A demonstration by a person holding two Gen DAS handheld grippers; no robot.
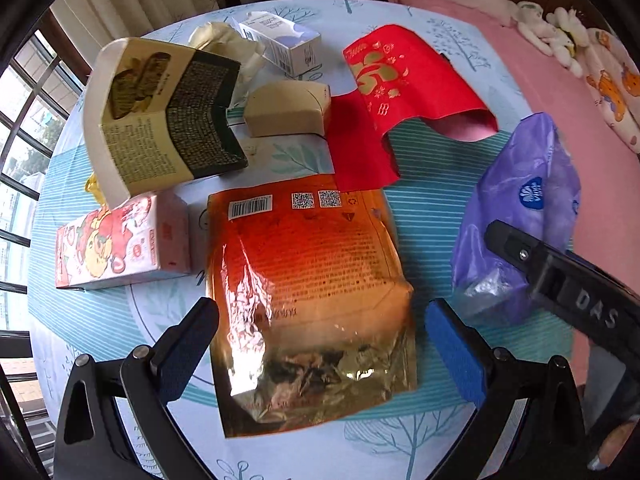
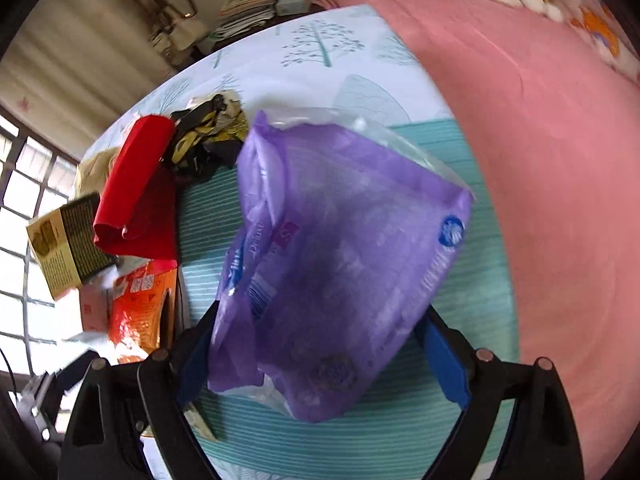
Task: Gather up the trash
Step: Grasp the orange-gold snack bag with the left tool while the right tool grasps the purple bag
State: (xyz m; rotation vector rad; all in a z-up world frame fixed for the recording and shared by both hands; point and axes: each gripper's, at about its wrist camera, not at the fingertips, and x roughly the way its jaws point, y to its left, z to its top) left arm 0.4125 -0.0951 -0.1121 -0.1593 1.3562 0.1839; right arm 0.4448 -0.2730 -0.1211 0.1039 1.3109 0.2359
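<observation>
An orange and gold foil bag (image 1: 308,292) lies flat on the table between the fingers of my left gripper (image 1: 320,344). The jaws stand wide open on either side of it. A purple plastic pack (image 2: 340,264) sits between the fingers of my right gripper (image 2: 320,360); the blue pads press its lower sides and it looks lifted off the table. It also shows in the left wrist view (image 1: 520,216), with the right gripper's finger over it.
The round table (image 1: 432,208) has a blue-striped, tree-print cloth. On it lie a red paper sleeve (image 1: 400,80), a beige box (image 1: 288,108), a yellow and black carton (image 1: 160,116), a cartoon box (image 1: 120,240), a white carton (image 1: 284,40). A pink bed (image 2: 540,120) lies to the right.
</observation>
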